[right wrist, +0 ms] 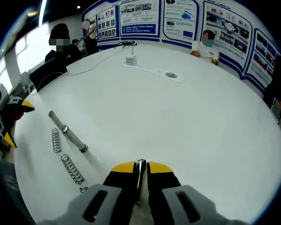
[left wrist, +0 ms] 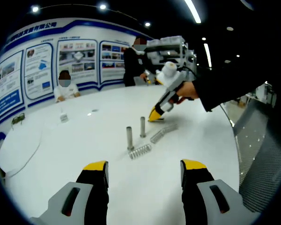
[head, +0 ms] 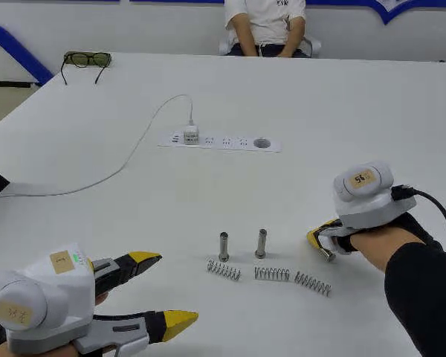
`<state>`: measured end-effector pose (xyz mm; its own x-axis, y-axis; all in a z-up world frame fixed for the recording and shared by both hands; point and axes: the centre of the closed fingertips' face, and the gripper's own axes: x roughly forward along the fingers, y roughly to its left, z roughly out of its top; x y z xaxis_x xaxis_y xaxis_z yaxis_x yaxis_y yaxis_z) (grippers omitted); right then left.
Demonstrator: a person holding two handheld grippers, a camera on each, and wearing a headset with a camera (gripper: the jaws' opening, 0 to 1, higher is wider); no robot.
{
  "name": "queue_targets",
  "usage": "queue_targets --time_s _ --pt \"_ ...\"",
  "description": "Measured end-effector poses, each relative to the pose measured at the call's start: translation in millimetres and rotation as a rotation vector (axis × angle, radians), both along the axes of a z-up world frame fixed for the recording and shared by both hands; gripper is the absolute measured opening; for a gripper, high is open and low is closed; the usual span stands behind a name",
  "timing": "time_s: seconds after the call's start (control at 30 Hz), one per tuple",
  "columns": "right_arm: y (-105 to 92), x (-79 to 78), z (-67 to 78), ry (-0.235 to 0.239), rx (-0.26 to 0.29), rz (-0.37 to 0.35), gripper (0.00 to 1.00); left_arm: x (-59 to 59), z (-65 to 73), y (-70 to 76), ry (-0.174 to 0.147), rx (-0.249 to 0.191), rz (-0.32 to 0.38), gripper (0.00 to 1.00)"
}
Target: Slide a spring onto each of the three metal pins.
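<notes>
Two metal pins (head: 224, 246) (head: 261, 243) stand upright near the front of the white table (head: 297, 104). Just in front of them lie three springs (head: 223, 270) (head: 272, 274) (head: 313, 282) in a row. To their right, my right gripper (head: 321, 242) is shut on a third metal pin (right wrist: 140, 172), held low over the table. At the lower left my left gripper (head: 167, 288) is open and holds nothing. The left gripper view looks between its jaws at the pins (left wrist: 129, 137) (left wrist: 143, 126) and a spring (left wrist: 140, 151).
A white power strip (head: 219, 140) with a plugged-in adapter and a cable (head: 126, 160) lies mid-table. Glasses (head: 87, 58) rest at the far left corner. A person (head: 266, 26) sits at the far edge.
</notes>
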<state>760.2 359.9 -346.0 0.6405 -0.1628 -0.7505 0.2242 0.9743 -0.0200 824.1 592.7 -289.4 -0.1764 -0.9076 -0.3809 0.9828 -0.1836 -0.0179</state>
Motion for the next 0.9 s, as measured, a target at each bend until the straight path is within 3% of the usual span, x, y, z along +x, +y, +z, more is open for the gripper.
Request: queue_targets --time_s 0.63,0.9 --pt "3.6 -1.7 -5.8 0.022 0.038 -0.048 0.09 0.0 -1.0 0.9 0.001 -0.004 0.004 0.62" --pt "13.5 -1.0 10.5 -0.020 0.046 -0.037 0.09 0.9 1.0 1.1 0.002 -0.010 0.010 0.62"
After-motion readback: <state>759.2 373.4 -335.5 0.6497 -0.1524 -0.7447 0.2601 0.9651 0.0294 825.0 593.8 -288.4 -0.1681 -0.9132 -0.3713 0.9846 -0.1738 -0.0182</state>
